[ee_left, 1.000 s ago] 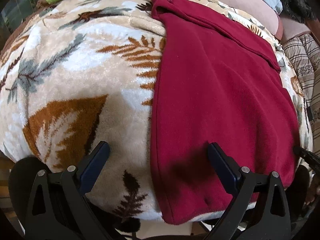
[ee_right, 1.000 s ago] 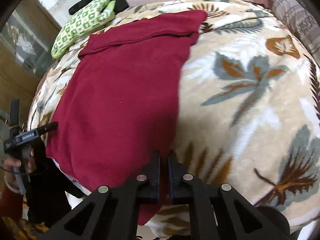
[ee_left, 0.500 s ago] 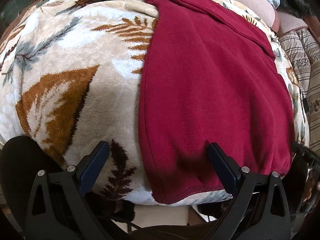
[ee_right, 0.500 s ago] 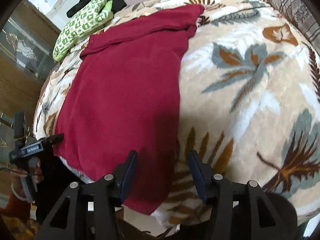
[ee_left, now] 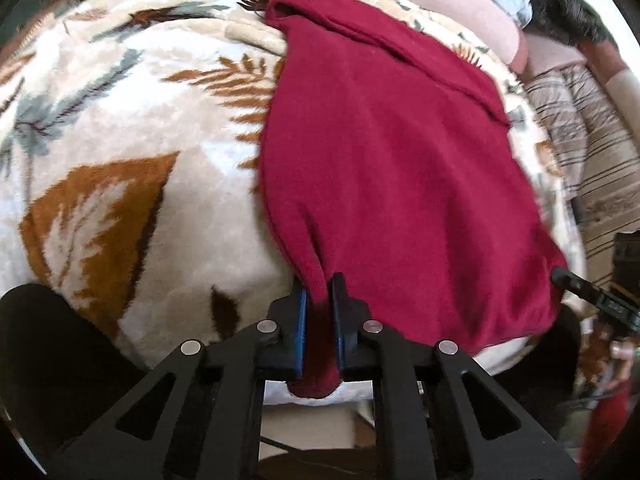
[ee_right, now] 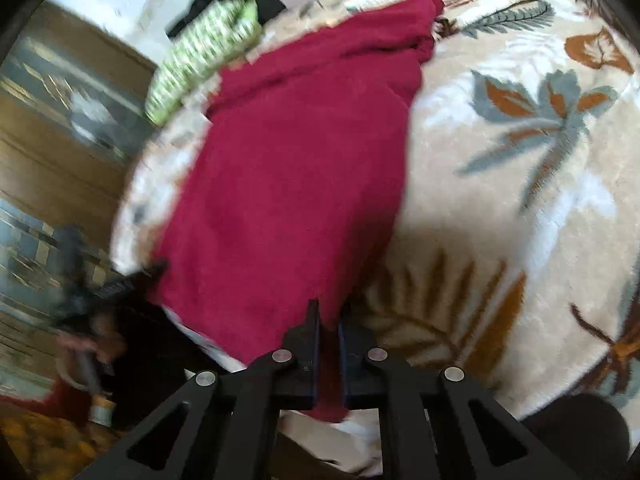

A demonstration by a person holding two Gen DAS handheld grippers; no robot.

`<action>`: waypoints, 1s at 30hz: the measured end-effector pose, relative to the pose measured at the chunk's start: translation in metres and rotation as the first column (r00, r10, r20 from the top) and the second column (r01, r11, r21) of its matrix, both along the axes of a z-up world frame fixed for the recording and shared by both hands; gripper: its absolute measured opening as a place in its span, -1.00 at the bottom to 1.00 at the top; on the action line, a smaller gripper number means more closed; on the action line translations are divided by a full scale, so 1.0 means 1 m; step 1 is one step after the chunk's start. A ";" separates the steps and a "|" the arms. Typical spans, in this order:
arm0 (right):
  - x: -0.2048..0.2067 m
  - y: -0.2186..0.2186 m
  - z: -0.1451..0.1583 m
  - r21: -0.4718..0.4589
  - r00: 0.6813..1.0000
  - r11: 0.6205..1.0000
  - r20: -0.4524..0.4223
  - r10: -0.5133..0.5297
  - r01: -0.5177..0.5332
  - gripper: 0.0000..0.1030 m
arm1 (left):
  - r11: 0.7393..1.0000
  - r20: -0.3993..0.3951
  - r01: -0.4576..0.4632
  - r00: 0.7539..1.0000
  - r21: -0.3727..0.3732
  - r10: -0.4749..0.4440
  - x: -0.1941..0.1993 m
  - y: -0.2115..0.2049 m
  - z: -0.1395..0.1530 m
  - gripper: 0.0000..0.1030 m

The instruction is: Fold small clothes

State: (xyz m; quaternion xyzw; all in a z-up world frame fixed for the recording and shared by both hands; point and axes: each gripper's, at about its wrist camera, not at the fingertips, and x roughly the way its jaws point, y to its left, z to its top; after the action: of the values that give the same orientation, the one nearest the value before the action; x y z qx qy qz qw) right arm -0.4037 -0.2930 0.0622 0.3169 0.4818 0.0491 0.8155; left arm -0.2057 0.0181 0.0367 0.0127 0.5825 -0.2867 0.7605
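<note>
Bed: covered by a cream plush blanket (ee_left: 132,152) printed with rust and grey-blue leaves; the cover fills both views to its near edge. Wooden panelling shows past its left edge in the right wrist view, blurred.

Garment: one dark red fleece piece (ee_left: 384,168), laid flat along the blanket, running from the near edge to the far side, where a folded band crosses its top. In the right wrist view the same piece (ee_right: 288,184) lies on the left half of the blanket.

Green-and-white patterned cloth (ee_right: 200,60): at the far left corner of the bed, beyond the garment, apart from it; a black item lies just behind it.

Striped bedding (ee_left: 592,160): along the right edge of the bed.

My left claw (ee_left: 319,312): clenched on the near left corner of the garment's hem, red cloth bunched between the blue pads and hanging out beneath. Half a second ago these fingers stood wide apart over the hem; the cloth now puckers up into the grip.

My right claw (ee_right: 328,344): clenched on the near right corner of the same hem, cloth drooping below. Half a second ago it was spread open astride that edge. This view is motion-blurred.
</note>
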 end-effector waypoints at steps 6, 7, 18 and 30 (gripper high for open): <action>0.030 -0.022 0.035 0.060 0.988 0.998 0.153 -0.029 0.020 -0.88 | 0.992 0.022 0.013 1.000 -0.129 -0.010 0.032 -0.012 0.042 -0.81; 0.039 -0.027 0.040 0.059 0.984 0.998 0.176 -0.034 0.023 -0.88 | 0.990 0.030 0.009 1.000 -0.142 -0.005 0.038 -0.015 0.047 -0.81; 0.140 -0.081 0.056 0.042 0.960 0.994 0.255 -0.112 0.104 -0.88 | 0.992 0.160 -0.028 0.986 -0.125 0.048 0.128 -0.065 0.061 -0.81; 0.140 -0.076 0.054 0.029 0.966 0.994 0.236 -0.107 0.103 -0.88 | 0.993 0.141 -0.045 0.988 -0.111 0.061 0.130 -0.055 0.050 -0.82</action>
State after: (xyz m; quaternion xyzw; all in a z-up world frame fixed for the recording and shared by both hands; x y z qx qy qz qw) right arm -0.2633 -0.3690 0.1163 0.3406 0.3630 0.0474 0.8660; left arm -0.0758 -0.0372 0.0862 -0.0232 0.5101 -0.2956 0.8074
